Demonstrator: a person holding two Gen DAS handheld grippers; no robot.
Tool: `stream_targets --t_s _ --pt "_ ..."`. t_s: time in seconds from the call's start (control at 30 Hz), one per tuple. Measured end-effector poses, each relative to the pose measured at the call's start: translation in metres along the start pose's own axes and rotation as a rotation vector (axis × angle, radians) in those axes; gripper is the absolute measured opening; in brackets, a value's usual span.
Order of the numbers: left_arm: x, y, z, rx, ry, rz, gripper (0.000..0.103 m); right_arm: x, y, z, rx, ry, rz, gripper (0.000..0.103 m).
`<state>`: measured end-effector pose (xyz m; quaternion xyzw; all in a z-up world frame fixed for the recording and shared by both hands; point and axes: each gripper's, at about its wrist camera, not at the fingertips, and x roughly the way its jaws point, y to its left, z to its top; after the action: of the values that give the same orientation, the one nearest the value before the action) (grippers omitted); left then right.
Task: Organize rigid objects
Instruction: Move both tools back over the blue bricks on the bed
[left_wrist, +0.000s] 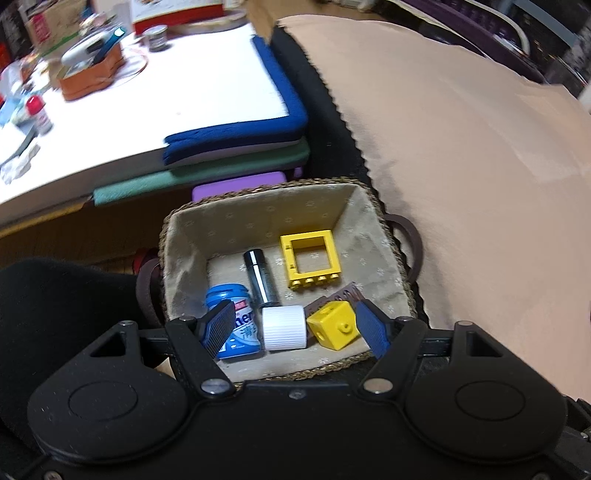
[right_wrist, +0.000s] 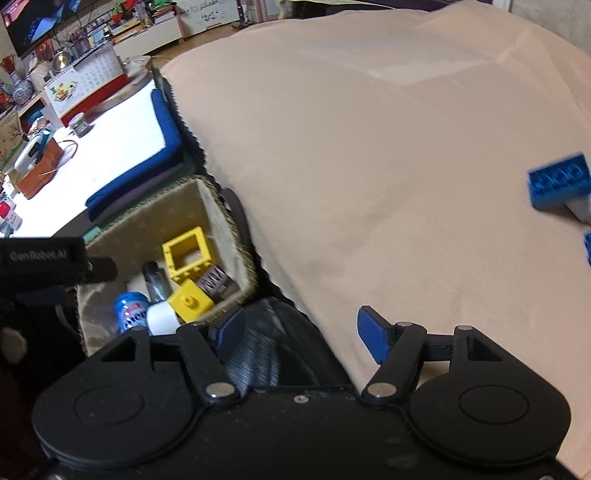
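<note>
The left hand-held gripper (left_wrist: 295, 328) hangs spread over the woven basket (left_wrist: 177, 221), gripping nothing. Inside lie a yellow frame (left_wrist: 310, 264), yellow cube (left_wrist: 334, 325), white cap (left_wrist: 284, 328) and blue bottle (left_wrist: 236, 325). The right hand-held gripper (right_wrist: 303, 334) is spread; a blue brick (right_wrist: 557, 181) lies far right on the beige cloth (right_wrist: 369, 147).

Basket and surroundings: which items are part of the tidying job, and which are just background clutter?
Part of the job: woven basket; inside it, yellow frame brick, yellow cube, blue gum bottle, white-capped tube; blue brick out on the beige cloth.

Just lying about: orange box, small jar, folded cushions, desk calendar.
</note>
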<state>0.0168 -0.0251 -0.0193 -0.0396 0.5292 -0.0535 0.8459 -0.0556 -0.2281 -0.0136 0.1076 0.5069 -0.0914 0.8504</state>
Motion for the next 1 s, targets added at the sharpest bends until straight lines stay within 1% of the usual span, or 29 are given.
stream_targets --t_s 0.13,0.27,0.4,0.6,0.63,0.67,0.8,0.87,1.0 --pt "-0.003 -0.016 -0.005 0.081 -0.014 -0.024 0.068 -0.005 -0.025 -0.013 0.043 -0.003 -0.006 0.068" --pt "-0.011 -0.035 -0.013 0.172 -0.057 -0.05 0.068 -0.013 -0.057 -0.027 0.096 -0.021 -0.028 0.068" --pt "-0.018 -0.054 -0.022 0.245 -0.085 -0.09 0.069 -0.025 -0.097 -0.04 0.192 -0.05 -0.026 0.069" --pt "-0.024 -0.092 -0.038 0.372 -0.129 -0.095 0.07 -0.044 -0.154 -0.052 0.302 -0.138 -0.108 0.071" --pt "-0.024 -0.1 -0.041 0.394 -0.136 -0.096 0.076 -0.047 -0.164 -0.053 0.322 -0.152 -0.122 0.071" --pt "-0.025 -0.107 -0.044 0.413 -0.143 -0.102 0.079 -0.05 -0.174 -0.054 0.343 -0.164 -0.131 0.071" --pt "-0.022 -0.137 -0.054 0.482 -0.132 -0.12 0.079 -0.062 -0.21 -0.048 0.426 -0.225 -0.148 0.071" --pt "-0.021 -0.152 -0.056 0.501 -0.121 -0.135 0.079 -0.072 -0.225 -0.045 0.453 -0.263 -0.152 0.071" --pt "-0.02 -0.185 -0.058 0.546 -0.092 -0.161 0.079 -0.089 -0.245 -0.029 0.492 -0.341 -0.176 0.073"
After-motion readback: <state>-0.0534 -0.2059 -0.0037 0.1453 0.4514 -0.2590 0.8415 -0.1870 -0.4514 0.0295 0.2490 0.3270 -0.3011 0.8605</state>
